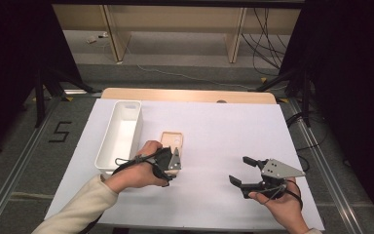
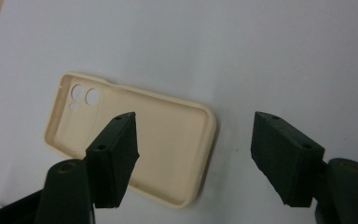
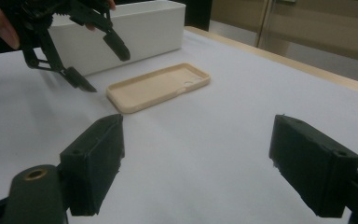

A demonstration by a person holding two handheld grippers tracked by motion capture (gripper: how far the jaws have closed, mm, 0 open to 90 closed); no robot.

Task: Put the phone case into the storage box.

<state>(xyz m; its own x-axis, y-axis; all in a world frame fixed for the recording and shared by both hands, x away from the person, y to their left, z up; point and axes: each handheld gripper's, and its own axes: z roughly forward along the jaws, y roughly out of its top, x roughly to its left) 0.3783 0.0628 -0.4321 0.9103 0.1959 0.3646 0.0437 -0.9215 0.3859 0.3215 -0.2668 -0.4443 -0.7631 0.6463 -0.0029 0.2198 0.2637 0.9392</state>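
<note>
Overhead, surface: a white sheet covers the table [image 1: 199,195]; grey floor and dark curtains lie around it.
Case: the beige phone case [image 2: 135,140] lies flat, hollow up, beside the white bin [image 1: 121,134].
Hidden: left gripper [image 1: 168,163] covers the case's near end, seemingly without touching.
Fingers: left released, straddling the case's end; right gripper [image 1: 246,173] released, empty.
Room: bare sheet between the hands.

I get even overhead light on the white surface [image 1: 214,126], bright there with no glare, while the room edges in the high view go near black. Both gripper views are soft and a bit grainy, with close jaws slightly blurred. Shadows are faint, just a thin one under the phone case [image 3: 158,86].
</note>
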